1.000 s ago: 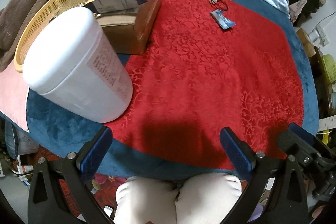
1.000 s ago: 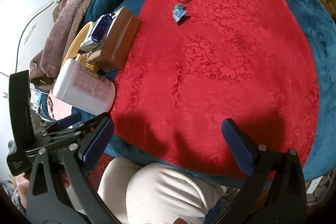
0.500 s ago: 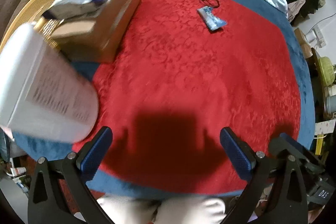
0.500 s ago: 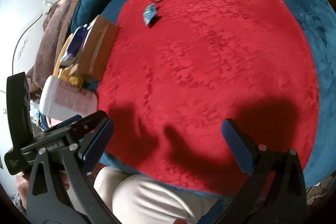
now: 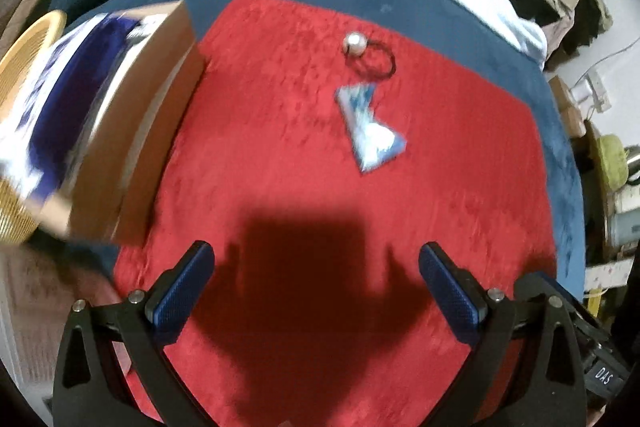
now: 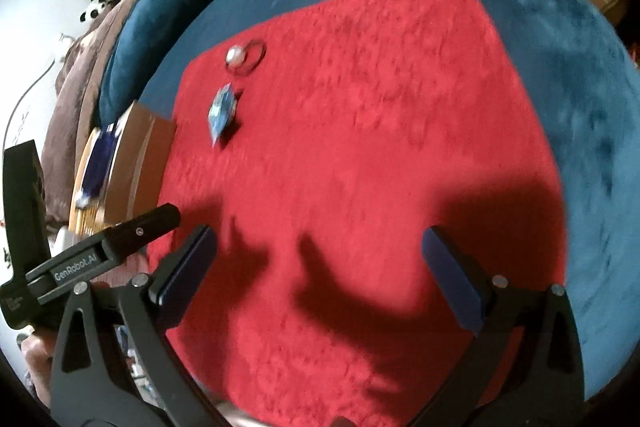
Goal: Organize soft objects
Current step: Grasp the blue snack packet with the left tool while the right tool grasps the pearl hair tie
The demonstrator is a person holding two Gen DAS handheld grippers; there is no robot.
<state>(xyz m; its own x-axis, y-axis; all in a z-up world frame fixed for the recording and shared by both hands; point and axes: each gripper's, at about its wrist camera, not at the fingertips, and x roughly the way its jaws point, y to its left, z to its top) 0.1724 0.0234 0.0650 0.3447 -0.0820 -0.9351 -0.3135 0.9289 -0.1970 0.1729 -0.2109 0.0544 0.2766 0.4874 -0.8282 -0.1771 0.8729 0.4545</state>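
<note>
The left gripper (image 5: 316, 283) is held above the near part of the surface with its jaws spread wide and nothing between them. The right gripper (image 6: 320, 267) is likewise wide apart and empty, positioned just right of the left one.

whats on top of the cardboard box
A blue and white packet lies on the cardboard box. The box's top under it is covered, and blur hides the packet's print.

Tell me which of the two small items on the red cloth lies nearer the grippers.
The blue-and-white packet lies nearer both open grippers. The black hair tie with the pearl bead sits just beyond it, farther up the red cloth.
</note>
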